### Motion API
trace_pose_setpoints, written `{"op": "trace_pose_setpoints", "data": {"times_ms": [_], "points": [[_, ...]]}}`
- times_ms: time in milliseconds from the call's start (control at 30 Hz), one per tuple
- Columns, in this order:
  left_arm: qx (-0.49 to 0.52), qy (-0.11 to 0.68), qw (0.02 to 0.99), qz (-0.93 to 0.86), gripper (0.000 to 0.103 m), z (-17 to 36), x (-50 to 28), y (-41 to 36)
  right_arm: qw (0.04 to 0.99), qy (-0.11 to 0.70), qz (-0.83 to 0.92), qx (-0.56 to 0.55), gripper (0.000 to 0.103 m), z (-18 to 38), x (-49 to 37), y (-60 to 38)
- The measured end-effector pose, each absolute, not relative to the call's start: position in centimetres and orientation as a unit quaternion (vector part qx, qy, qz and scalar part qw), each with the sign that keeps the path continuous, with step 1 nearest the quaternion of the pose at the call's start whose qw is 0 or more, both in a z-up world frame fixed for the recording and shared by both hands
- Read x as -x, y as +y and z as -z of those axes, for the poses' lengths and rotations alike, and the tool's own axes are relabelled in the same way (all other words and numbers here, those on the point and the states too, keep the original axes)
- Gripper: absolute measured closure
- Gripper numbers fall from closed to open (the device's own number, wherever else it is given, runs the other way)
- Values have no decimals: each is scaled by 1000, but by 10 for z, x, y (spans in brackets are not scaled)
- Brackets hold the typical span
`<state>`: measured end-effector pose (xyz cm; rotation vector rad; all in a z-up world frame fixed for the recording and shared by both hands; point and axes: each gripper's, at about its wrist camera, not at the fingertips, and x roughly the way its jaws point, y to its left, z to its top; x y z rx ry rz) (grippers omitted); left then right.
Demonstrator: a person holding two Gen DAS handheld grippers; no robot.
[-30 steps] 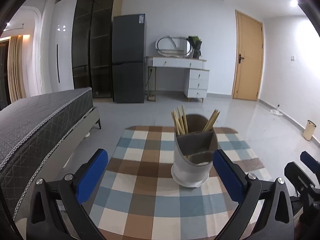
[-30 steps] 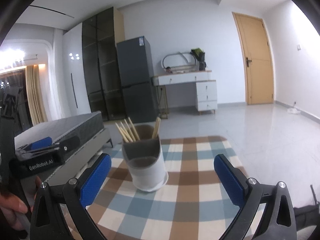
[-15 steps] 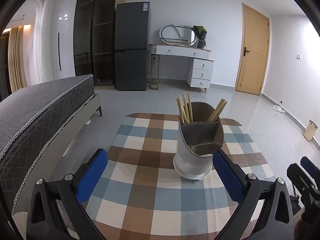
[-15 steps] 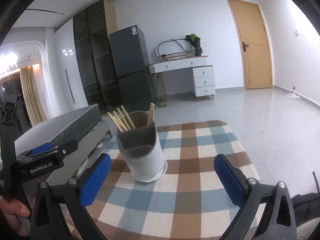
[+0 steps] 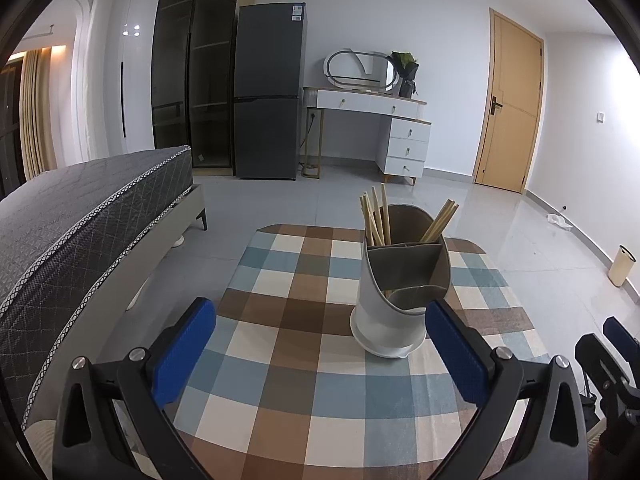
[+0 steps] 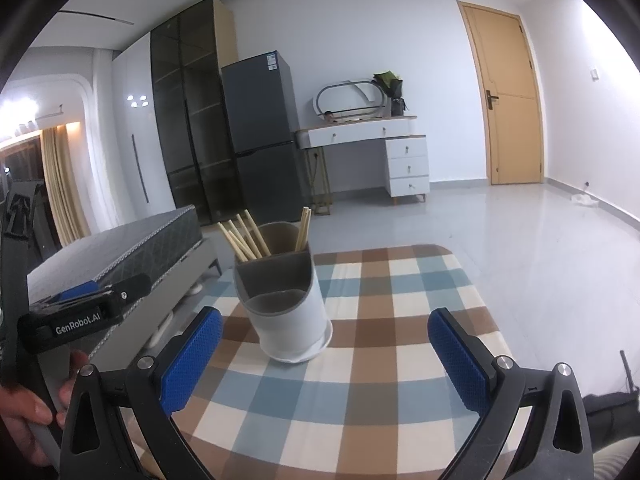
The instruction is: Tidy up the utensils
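Observation:
A white and grey utensil holder stands upright on the checked tablecloth. Several wooden chopsticks stick up from its back compartments, some on the left and a pair on the right. My left gripper is open and empty, close in front of the holder, its right finger next to the holder's base. In the right wrist view the holder stands just ahead of my open, empty right gripper, near its left finger. The chopsticks show there too.
The table is small with rounded corners. A grey bed lies close on the left. A fridge, a white dresser and a door stand at the far wall. My left gripper shows at the left edge of the right wrist view.
Both grippers have risen and tilted a little, so the holder sits lower and nearer in each view. Both stay open and empty. The holder has not moved.

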<state>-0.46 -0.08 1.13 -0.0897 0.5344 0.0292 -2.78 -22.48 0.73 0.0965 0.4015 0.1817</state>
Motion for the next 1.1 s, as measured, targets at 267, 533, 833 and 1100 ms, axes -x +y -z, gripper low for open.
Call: {"op": "trace_pose_setpoints", "data": {"times_ms": [267,533,833,1100], "points": [[43,270,962,-15,1,-10,3,0,976,196,-84,-40,0,-7,29,-223],[44,275,960,-14,1,-9,2,0,976,198,-84,-40,0,-7,29,-223],[46,277,960,-15,1,-9,1,1,975,201,-84,-37,0,-6,28,-220],[46,280,959,-12,1,-9,1,1,975,201,-84,-36,0,-5,27,-220]]}}
